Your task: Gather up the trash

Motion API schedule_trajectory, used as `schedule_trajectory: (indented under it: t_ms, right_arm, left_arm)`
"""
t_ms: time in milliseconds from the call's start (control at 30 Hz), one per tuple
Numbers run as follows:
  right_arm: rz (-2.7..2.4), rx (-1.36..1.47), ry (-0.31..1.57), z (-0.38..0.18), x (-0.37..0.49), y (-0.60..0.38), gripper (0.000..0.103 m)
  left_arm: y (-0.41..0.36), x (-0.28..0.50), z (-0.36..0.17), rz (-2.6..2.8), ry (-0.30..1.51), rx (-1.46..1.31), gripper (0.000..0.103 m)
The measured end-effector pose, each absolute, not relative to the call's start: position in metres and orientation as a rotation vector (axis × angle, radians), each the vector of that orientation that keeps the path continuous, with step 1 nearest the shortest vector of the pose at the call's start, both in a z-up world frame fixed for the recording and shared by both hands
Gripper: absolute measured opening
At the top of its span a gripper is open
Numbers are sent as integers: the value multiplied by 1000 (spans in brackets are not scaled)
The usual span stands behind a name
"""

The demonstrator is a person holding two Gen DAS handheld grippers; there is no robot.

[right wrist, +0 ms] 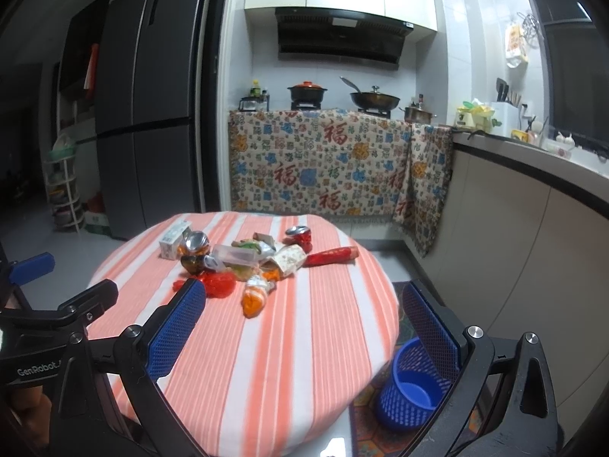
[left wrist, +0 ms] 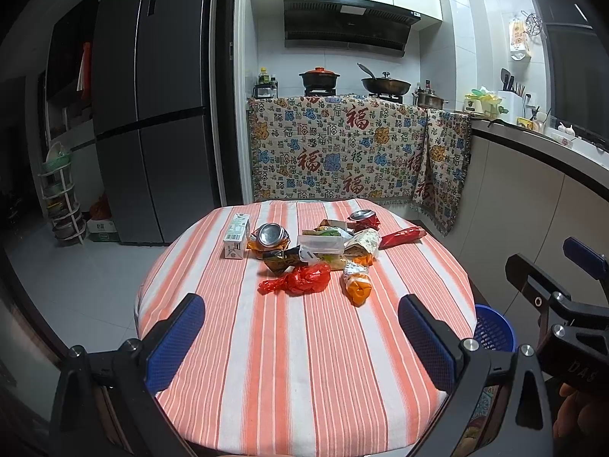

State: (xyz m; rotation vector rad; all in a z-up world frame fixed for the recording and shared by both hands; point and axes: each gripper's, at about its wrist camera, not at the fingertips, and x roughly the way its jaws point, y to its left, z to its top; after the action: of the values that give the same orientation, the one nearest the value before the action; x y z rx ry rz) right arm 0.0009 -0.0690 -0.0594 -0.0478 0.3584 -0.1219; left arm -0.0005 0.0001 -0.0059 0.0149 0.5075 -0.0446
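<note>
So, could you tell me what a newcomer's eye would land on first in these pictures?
Probably the heap of trash in the middle of the round table with its orange-striped cloth: crushed cans, wrappers and a red plastic bag. Next, the empty blue basket on the floor right of the table. Both grippers, left and right, hover open.

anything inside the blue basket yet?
Right wrist view: the blue basket on the floor beside the table shows only its bare blue bottom, no trash. The right gripper's finger covers part of its far rim and wall.
</note>
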Motion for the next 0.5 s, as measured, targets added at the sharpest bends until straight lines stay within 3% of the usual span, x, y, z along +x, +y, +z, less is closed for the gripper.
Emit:
schedule_trajectory:
  t_ms: [500]
  right_arm:
    - [-114,-54,355,-60,0,-69,103]
  left_arm:
    - [1,-2,-7,-45,507,15,103]
